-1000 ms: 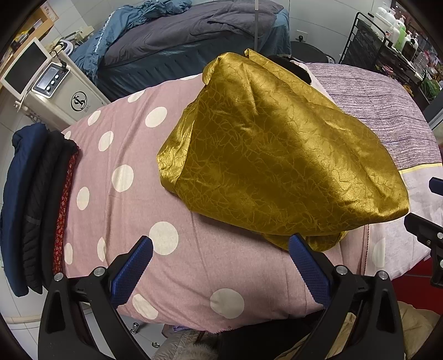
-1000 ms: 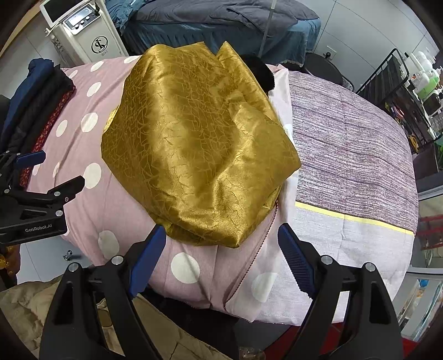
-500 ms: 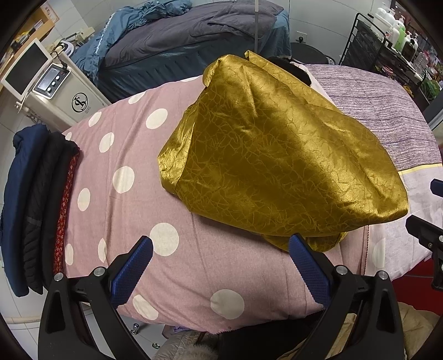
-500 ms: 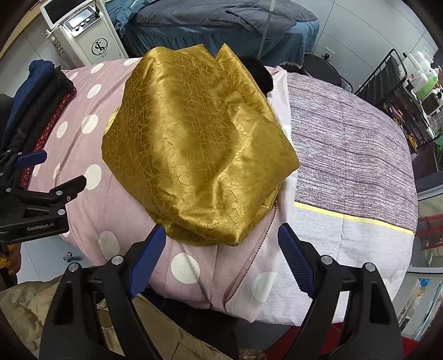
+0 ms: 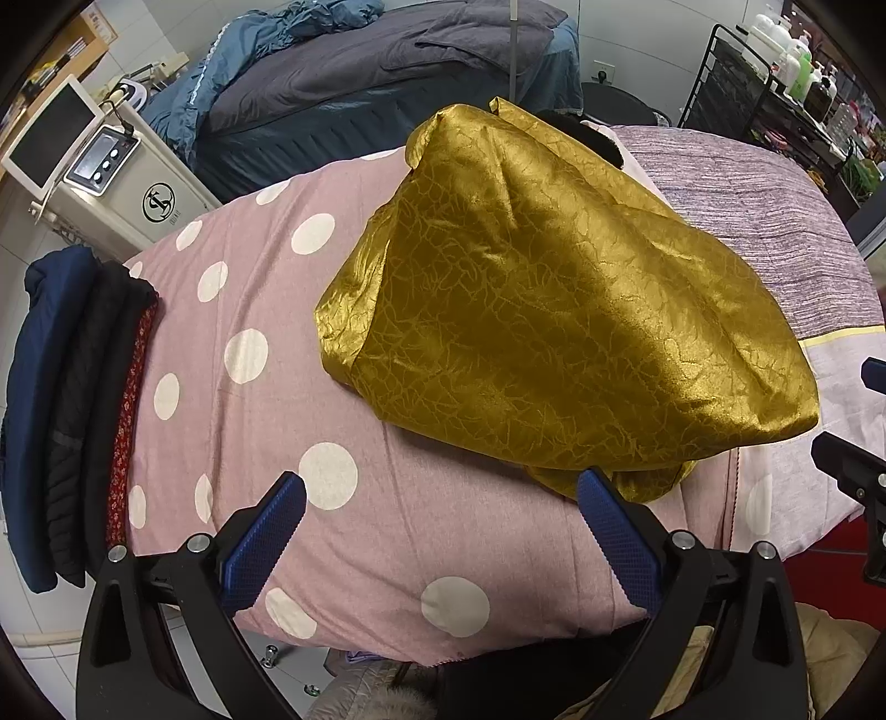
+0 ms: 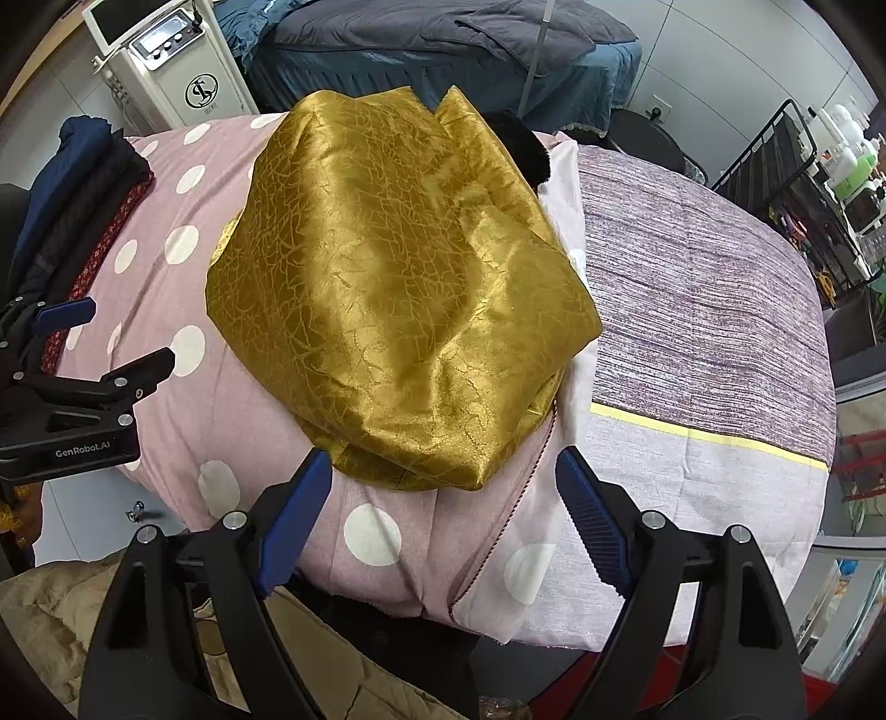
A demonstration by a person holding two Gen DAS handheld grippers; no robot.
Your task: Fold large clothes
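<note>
- Left gripper [image 5: 440, 482]: jaws spread wide, nothing between them; blue ribbed pads [image 5: 263, 540] hang over the near edge of the pink polka-dot cover [image 5: 238, 399]; no contact with any cloth that I can see.
- Right gripper [image 6: 443, 459]: jaws likewise wide apart and empty; its left pad tip sits just beside the near hem of the gold garment [image 6: 387, 293]; touching or not, cannot tell.
- Gold garment [image 5: 554, 332]: shiny, crackle-patterned fabric, lying in a loosely folded mound on the bed; in the left wrist view it sits ahead of the jaws and off toward the right finger, its lowest fold just beyond that finger's tip; in the right wrist view it lies straight ahead, centred between the two fingers.
- A lower layer of the same gold fabric pokes out under the near edge of the mound.
- Purple striped cover [image 6: 703, 288] with a yellow band lies beyond the right finger of the right gripper; the garment's right edge lies close to where the two covers meet.
- Stack of dark folded clothes [image 5: 66, 410], navy, black and a red patterned edge, sits far out past the left finger of the left gripper, at the bed's edge, well apart from the gold garment.
- White machine with a screen [image 5: 105, 177] stands beyond that stack; a second bed with grey-blue bedding [image 6: 432, 44] lies far ahead of both jaws.
- Black rack with bottles [image 6: 819, 166] at far right.
</note>
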